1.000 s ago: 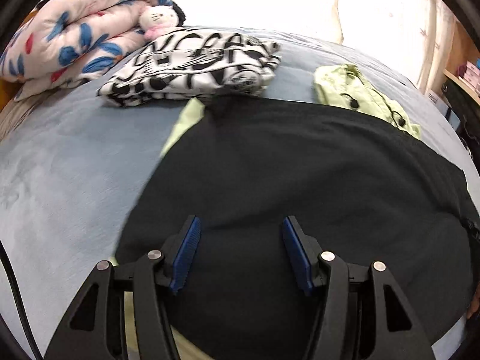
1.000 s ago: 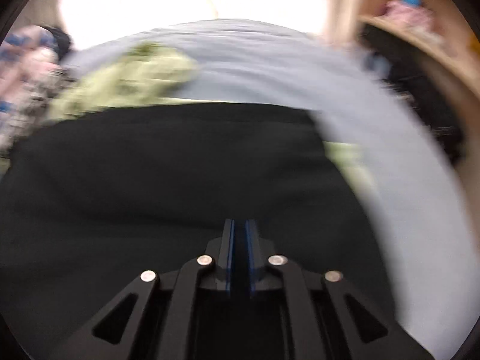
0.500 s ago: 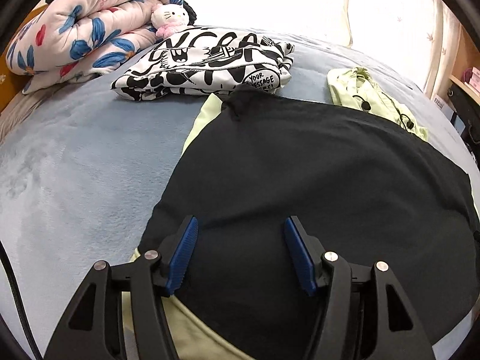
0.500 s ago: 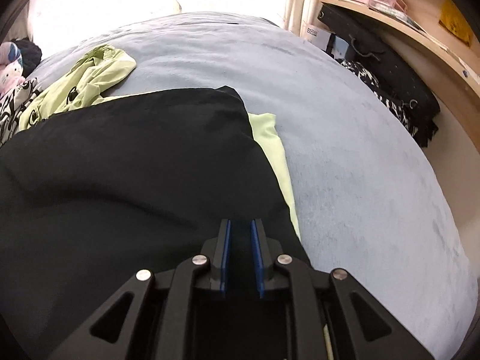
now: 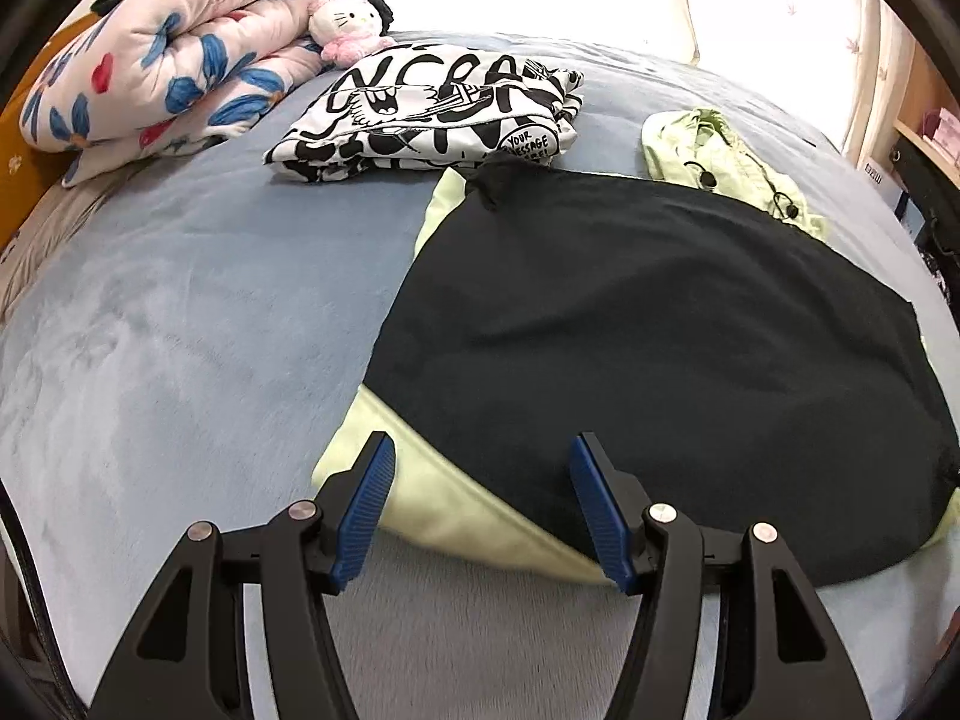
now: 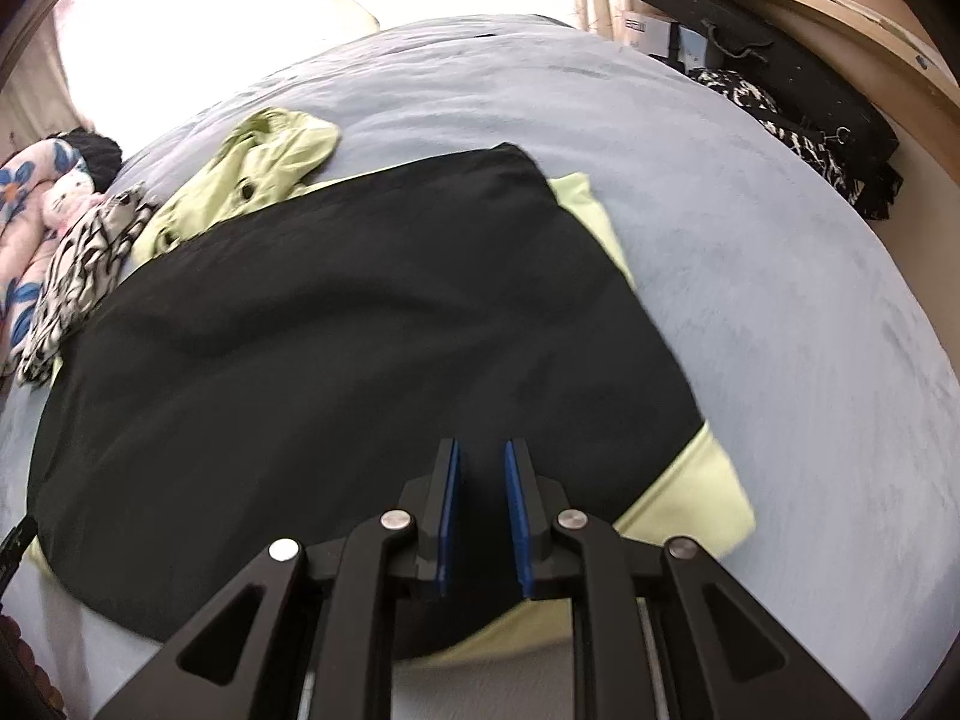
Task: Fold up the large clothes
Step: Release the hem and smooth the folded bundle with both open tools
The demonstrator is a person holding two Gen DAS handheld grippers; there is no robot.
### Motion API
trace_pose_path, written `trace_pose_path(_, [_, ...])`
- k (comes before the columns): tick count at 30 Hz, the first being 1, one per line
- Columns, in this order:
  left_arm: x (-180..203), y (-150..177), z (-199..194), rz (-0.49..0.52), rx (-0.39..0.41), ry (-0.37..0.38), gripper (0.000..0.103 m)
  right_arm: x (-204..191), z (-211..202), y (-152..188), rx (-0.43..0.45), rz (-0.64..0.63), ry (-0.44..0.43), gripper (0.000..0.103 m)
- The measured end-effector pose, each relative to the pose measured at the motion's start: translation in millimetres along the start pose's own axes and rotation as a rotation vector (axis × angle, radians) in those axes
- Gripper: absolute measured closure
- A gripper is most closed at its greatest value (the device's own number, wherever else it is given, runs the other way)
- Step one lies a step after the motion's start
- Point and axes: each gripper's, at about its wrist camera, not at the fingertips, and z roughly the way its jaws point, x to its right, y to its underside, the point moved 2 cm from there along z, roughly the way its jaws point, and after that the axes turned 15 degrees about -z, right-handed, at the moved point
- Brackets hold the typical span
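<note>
1. Grey-blue bed (image 5: 180, 312) is taking up most of both views.
2. Black garment (image 5: 660, 324) is lying spread flat mid-bed, over a pale green layer (image 5: 444, 510) peeking out at its near corners (same garment or another, cannot tell).
3. Floral quilt (image 5: 174, 54) is sitting rolled at the far left, plush cat (image 5: 348, 24) leaning on it.
4. Black-and-white printed top (image 5: 432, 114) is lying folded just behind the black garment; crumpled green top (image 5: 720, 162) is sitting at its far right edge.
5. Left gripper (image 5: 480, 504) is hovering at the near green corner, jaws wide, holding nothing.
6. Right gripper (image 6: 483, 510) is hanging over the black near edge, jaws narrowly parted, nothing visibly pinched.
</note>
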Motion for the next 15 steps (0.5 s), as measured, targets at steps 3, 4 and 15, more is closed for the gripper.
trace_pose_path(3, [-1, 5, -13, 0.012, 0.014, -0.013, 0.044, -11, -12, 7, 0.002, -0.022, -0.017, 0.087])
trace_pose_path(4, [-2, 6, -16, 0.015, 0.018, -0.016, 0.044, -14, -15, 9, 0.006, -0.026, -0.027, 0.087])
trace_pose_path(15, [4, 20, -69, 0.046, 0.05, 0.16, 0.033, -54, -53, 34, 0.029, -0.059, -0.125, 0.087])
